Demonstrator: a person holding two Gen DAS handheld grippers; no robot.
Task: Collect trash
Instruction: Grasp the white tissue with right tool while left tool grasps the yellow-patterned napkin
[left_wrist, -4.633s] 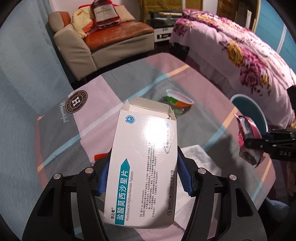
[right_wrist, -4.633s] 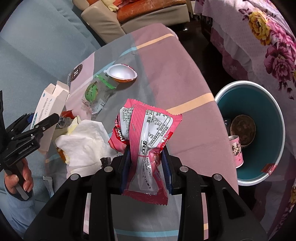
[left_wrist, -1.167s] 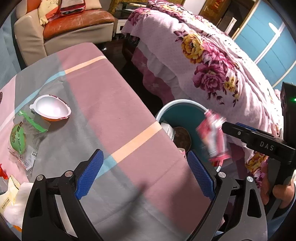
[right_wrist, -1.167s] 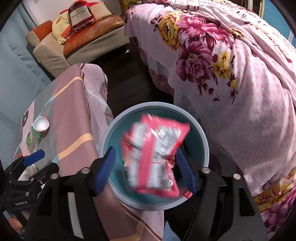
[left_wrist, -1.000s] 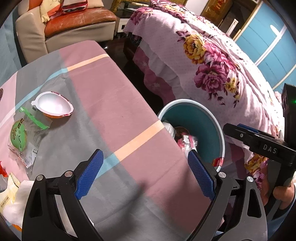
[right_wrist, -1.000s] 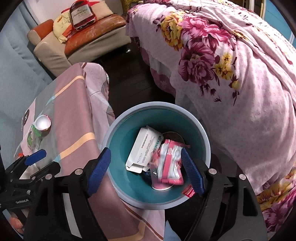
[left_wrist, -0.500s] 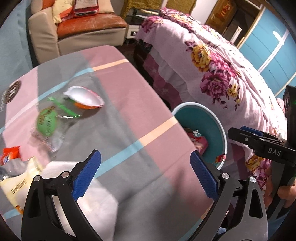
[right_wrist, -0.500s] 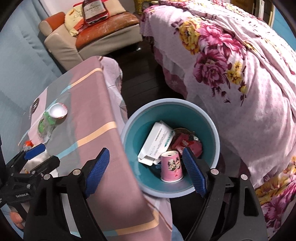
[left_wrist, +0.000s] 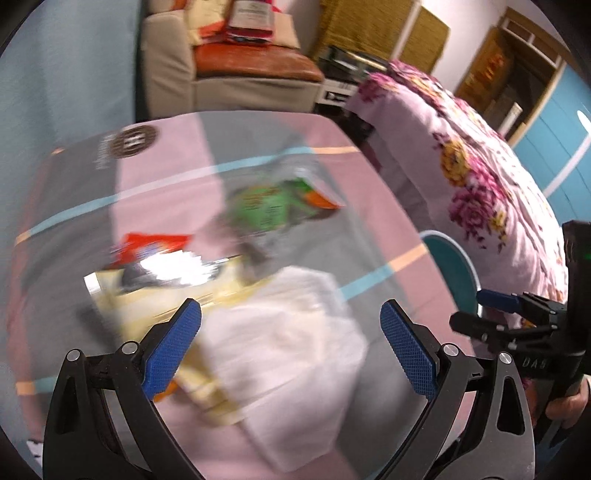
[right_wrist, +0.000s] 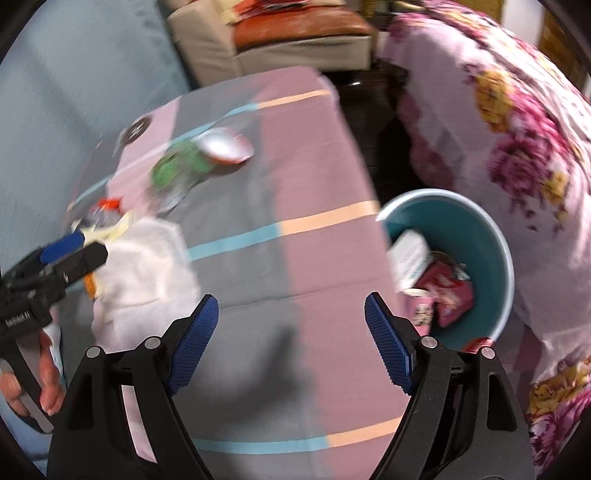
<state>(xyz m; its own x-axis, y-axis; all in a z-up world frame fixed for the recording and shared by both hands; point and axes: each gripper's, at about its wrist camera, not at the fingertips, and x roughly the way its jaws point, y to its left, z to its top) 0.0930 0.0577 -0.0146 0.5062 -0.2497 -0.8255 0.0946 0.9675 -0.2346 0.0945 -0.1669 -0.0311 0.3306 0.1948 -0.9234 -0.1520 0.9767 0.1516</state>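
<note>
Both grippers have just swung away from the bin and back over the table — a second ago the right one hung straight above the teal bin (right_wrist: 495, 236) as the pink snack wrapper (right_wrist: 452, 291) fell in, and now that bin sits off to its right, just past the table's edge. The wrapper lies inside it beside the white medicine box (right_wrist: 408, 256) and a small pink paper cup (right_wrist: 419, 308), so two more pieces are dealt with and both tools come back empty.

The right gripper (right_wrist: 291, 341) has its blue pads spread wide with nothing between them, only bare striped tablecloth (right_wrist: 314, 258) ahead. The left gripper (left_wrist: 290, 347) is likewise spread and empty, and it now points down at what remains: a crumpled white tissue (left_wrist: 291, 354) lies directly ahead between its fingers, a yellowish wrapper (left_wrist: 155, 295) just to the left of that, a red-orange packet (left_wrist: 147, 245) further ahead on the left, and the green packet (left_wrist: 262, 210) with a small white-and-orange cup (right_wrist: 225, 146) beyond it, farthest ahead. Both views are smeared with motion, so finer detail of that litter cannot be made out.

The next step looks like a fresh pick — probably the tissue for the left gripper, with the right needing to travel leftward toward the same pile.
</note>
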